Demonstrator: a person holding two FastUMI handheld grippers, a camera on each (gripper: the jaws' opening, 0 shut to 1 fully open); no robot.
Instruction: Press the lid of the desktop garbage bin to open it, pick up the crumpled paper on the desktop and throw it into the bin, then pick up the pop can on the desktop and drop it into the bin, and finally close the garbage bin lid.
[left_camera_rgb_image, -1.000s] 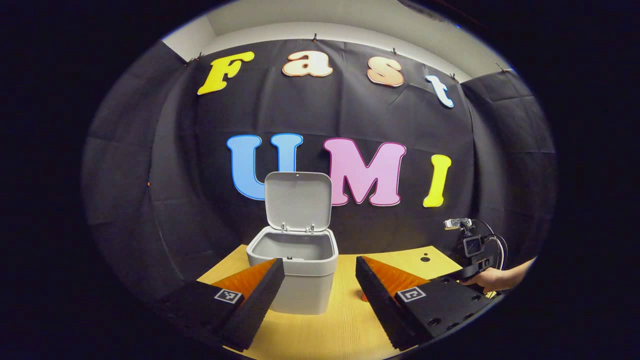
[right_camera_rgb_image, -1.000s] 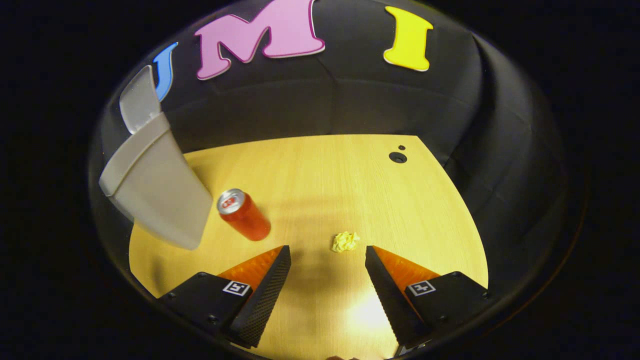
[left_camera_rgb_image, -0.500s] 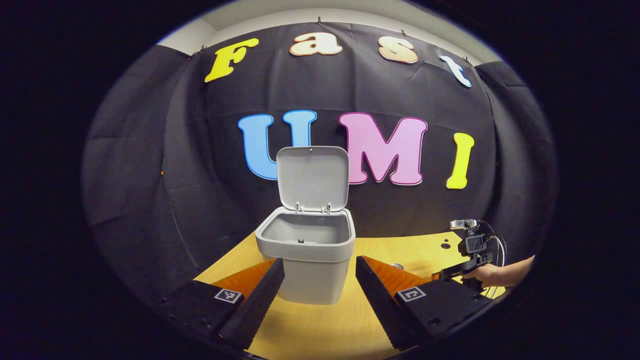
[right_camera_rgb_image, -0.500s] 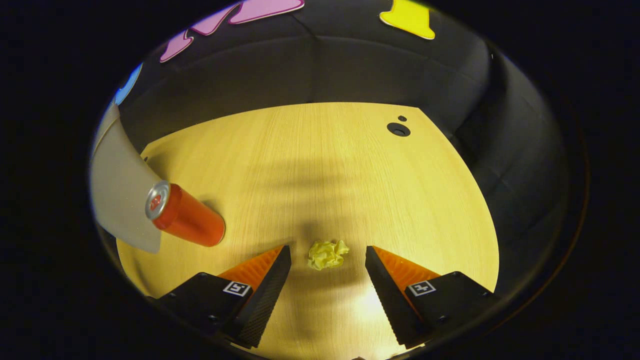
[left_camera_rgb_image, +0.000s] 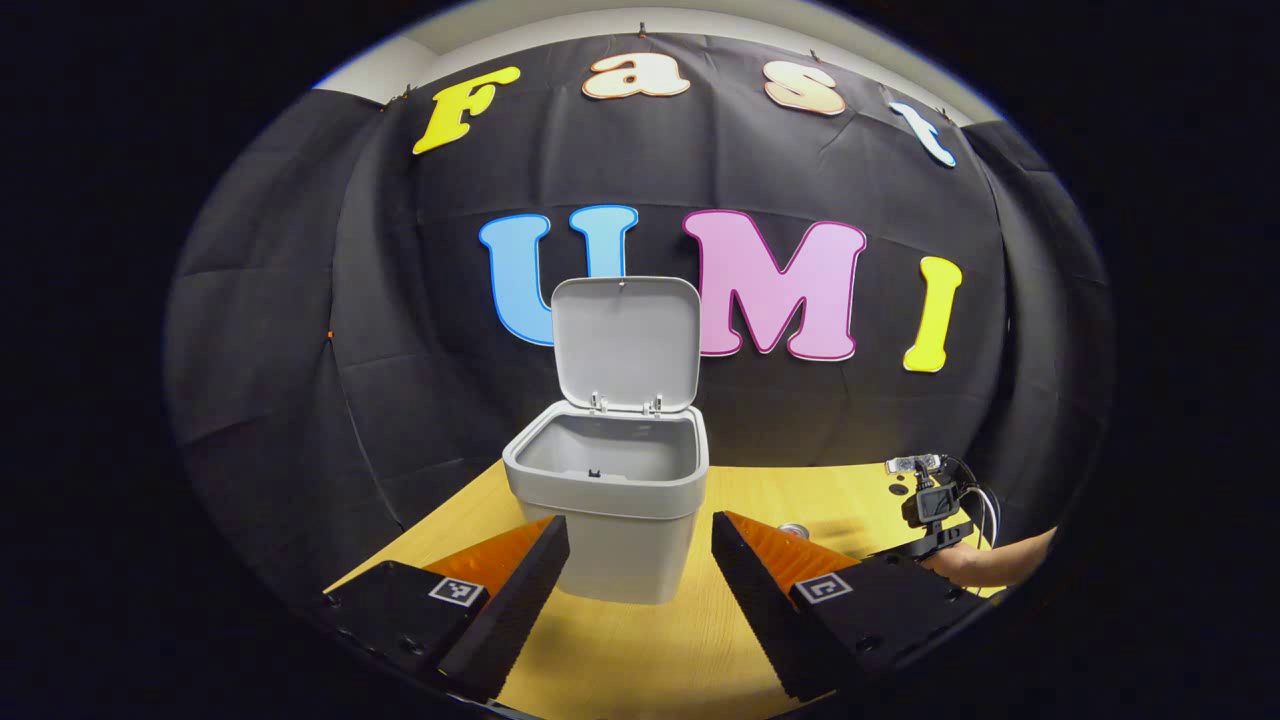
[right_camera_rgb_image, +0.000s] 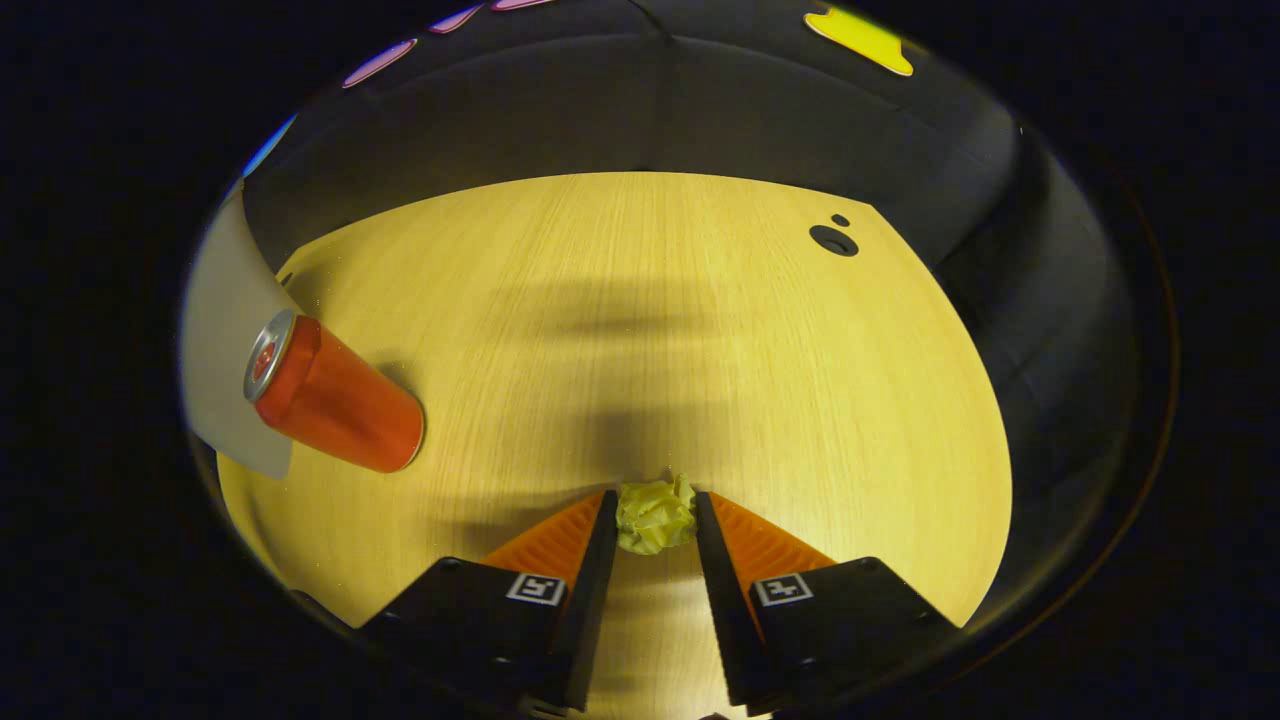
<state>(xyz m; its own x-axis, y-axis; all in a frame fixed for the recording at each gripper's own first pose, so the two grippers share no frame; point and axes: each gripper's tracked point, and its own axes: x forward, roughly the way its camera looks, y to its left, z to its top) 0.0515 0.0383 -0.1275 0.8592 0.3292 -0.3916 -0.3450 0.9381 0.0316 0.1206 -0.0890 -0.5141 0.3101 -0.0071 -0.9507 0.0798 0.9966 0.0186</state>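
Pinching crumpled paper (right_camera_rgb_image: 655, 515) on wooden desktop (right_camera_rgb_image: 700, 330), right tool (right_camera_rgb_image: 652, 520), left tool (left_camera_rgb_image: 640, 560) wide, black-draped booth.

Right gripper (right_camera_rgb_image: 655, 520) around crumpled paper (right_camera_rgb_image: 655, 515)

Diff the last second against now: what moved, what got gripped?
The right gripper came down over the crumpled paper and closed its fingers on it. The left gripper stays open in front of the bin, lid still up. The can still stands on the table.
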